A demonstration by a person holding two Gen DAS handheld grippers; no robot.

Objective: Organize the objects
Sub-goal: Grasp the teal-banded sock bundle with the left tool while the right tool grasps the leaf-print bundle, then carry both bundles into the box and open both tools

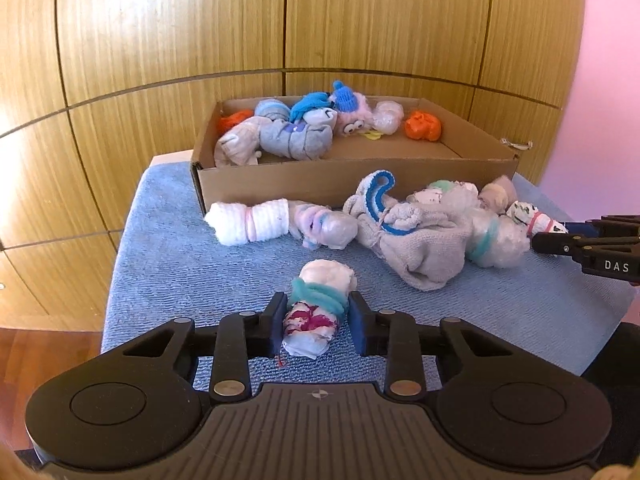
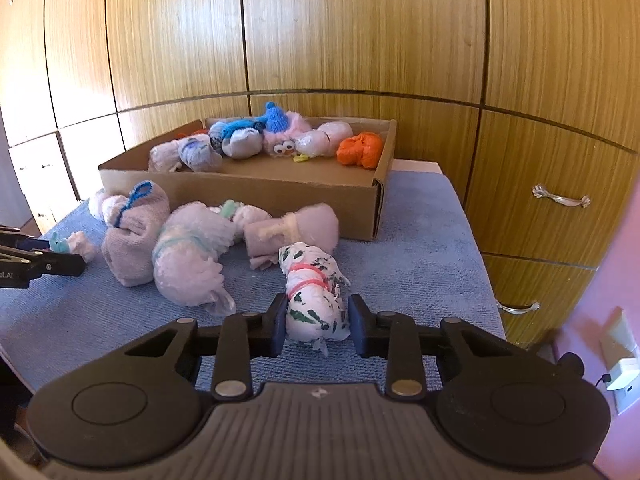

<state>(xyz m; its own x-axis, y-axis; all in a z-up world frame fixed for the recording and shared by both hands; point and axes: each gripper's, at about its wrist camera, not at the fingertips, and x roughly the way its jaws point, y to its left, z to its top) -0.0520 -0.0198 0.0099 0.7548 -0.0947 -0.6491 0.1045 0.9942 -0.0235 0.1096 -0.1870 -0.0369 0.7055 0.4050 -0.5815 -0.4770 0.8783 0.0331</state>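
My left gripper [image 1: 318, 322] is open around a white bundle with red marks and a teal band [image 1: 316, 312] lying on the blue towel [image 1: 168, 264]; the fingers stand on either side with small gaps. My right gripper [image 2: 318, 322] is open around a white bundle with green print and a red band [image 2: 314, 300], also on the towel. A cardboard box [image 1: 328, 184] at the back holds several rolled bundles, a pink plush with a blue hat [image 1: 352, 114] and orange bundles [image 1: 423, 126]. The box also shows in the right wrist view [image 2: 240, 196].
Several more rolled bundles lie in a row before the box: a white one [image 1: 248, 222], a grey sock with blue trim [image 1: 404, 240], a bubble-wrap roll [image 2: 188, 256]. Wooden cabinet doors [image 2: 320, 40] stand behind. The towel's edges drop off left and right.
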